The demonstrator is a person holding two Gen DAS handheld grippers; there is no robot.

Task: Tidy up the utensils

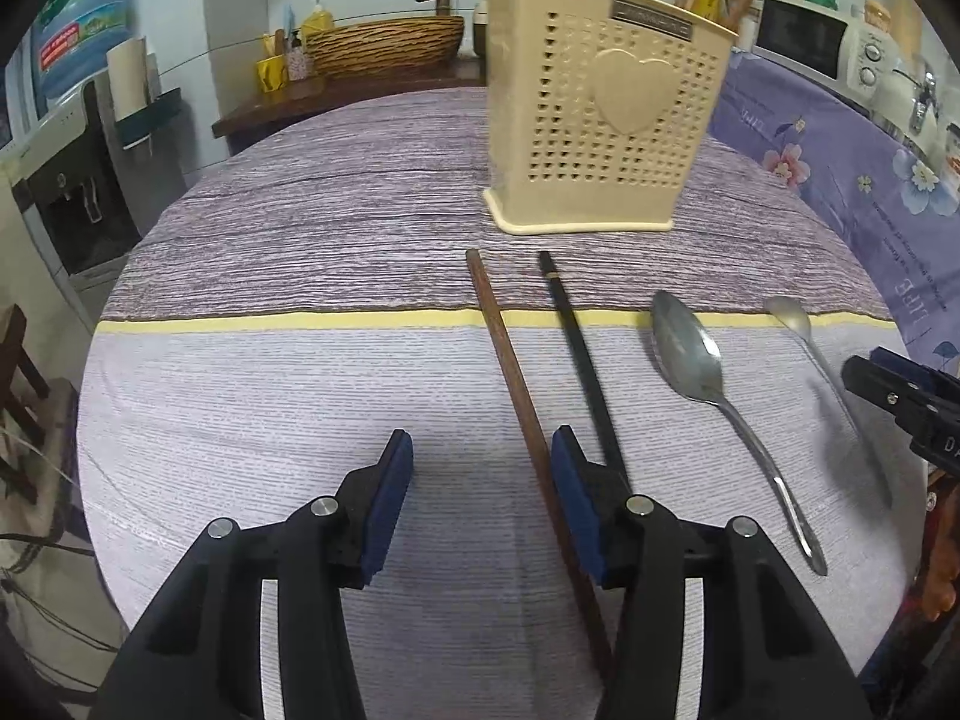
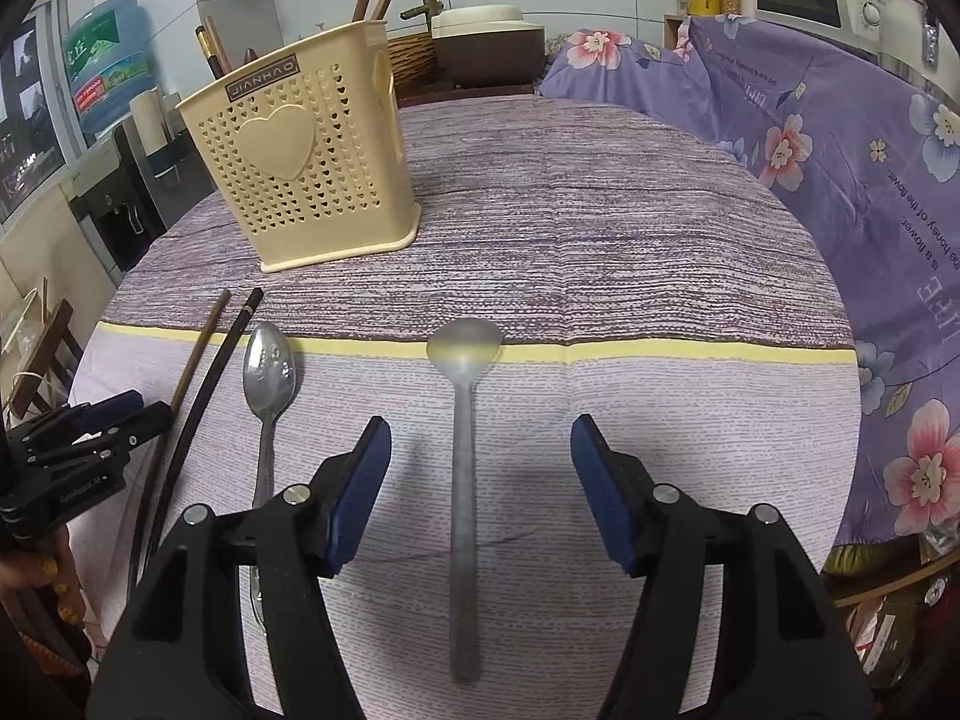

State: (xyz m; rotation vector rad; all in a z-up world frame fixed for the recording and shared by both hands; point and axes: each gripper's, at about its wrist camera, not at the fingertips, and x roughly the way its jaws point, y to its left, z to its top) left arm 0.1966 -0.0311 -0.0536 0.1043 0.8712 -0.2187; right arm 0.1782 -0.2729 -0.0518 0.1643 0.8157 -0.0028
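On holder (image 2: 300,162) "JIANHAO"; left gripper (image 1: 482,465), right gripper (image 2: 480,450) fingers apart, empty.

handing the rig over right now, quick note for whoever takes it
Left gripper: open, empty, above the brown chopstick.
Right gripper: open, empty, straddling the dull spoon without gripping it.
On the cloth, left to right: brown chopstick, black chopstick, shiny spoon, dull spoon.
Holder stands behind them.
Done: some chopsticks already in the holder.
Left: all four pieces.
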